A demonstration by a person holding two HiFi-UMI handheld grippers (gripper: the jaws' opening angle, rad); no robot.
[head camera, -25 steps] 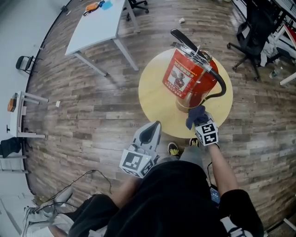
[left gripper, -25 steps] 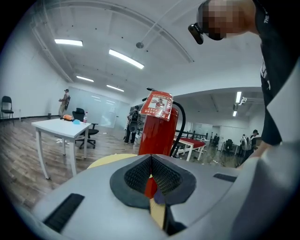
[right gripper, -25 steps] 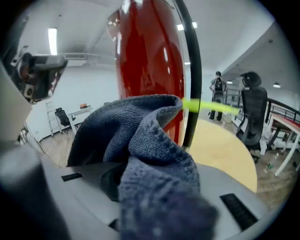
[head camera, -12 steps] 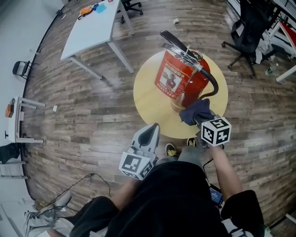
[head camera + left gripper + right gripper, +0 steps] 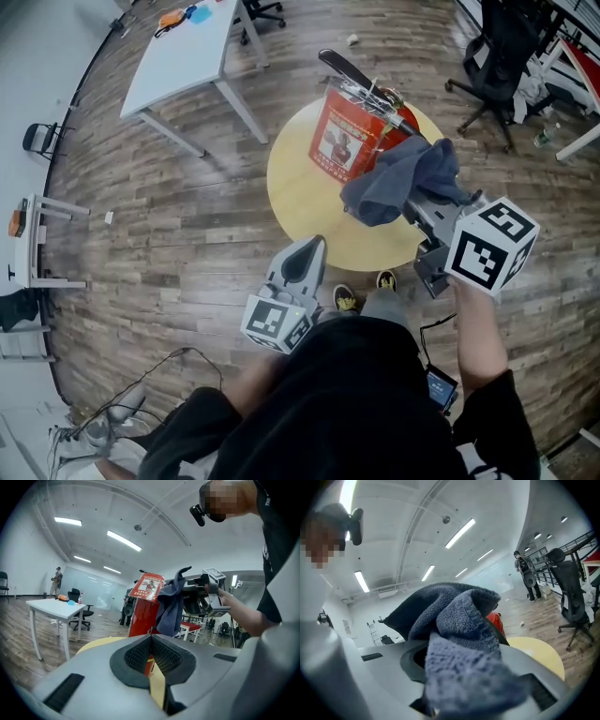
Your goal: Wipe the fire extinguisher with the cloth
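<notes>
The right gripper (image 5: 419, 200) is clamped on the blue-grey cloth (image 5: 394, 183), held up just beside the red fire extinguisher (image 5: 349, 131) — that stands on the round yellow table (image 5: 300, 206). The left gripper (image 5: 309, 253) hangs nearer, to the left — jaws together, holding nothing.

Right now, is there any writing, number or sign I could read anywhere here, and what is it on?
Fire extinguisher label: print and a picture, too small to read.
Marker cubes on left gripper and right gripper: black-and-white square patterns, no words.
Cloth: no print.
Nothing else legible.
</notes>
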